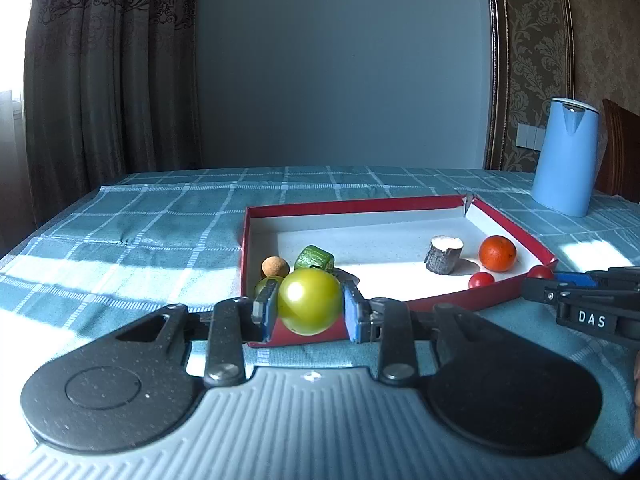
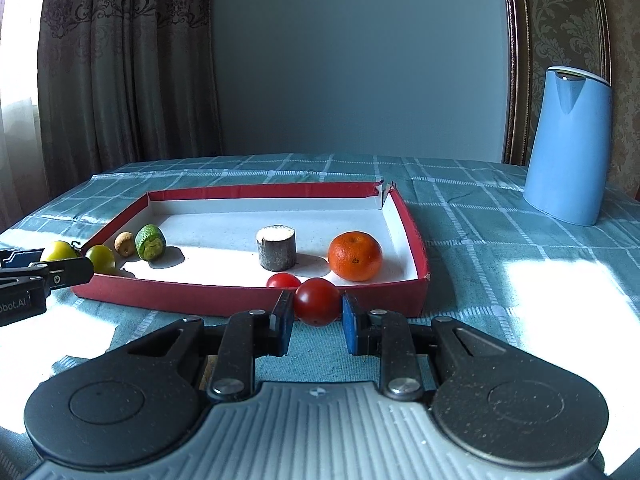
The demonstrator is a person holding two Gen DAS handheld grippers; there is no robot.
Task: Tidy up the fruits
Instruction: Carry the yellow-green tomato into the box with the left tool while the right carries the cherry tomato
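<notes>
tray [image 2: 416, 240] holds tangerine [image 2: 355, 256]; left jaws clamp green tomato [image 1: 310, 301], right jaws red tomato [image 2: 317, 301].

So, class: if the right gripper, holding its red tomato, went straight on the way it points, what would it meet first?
Probably the near wall of the red tray, right ahead of the right gripper and its red tomato. If it rides higher, a second red tomato comes first; height is unclear.

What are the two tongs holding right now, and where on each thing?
Left tongs pinch the green tomato across its sides. Right tongs bracket the red cherry tomato at its sides; right contact unclear.
</notes>
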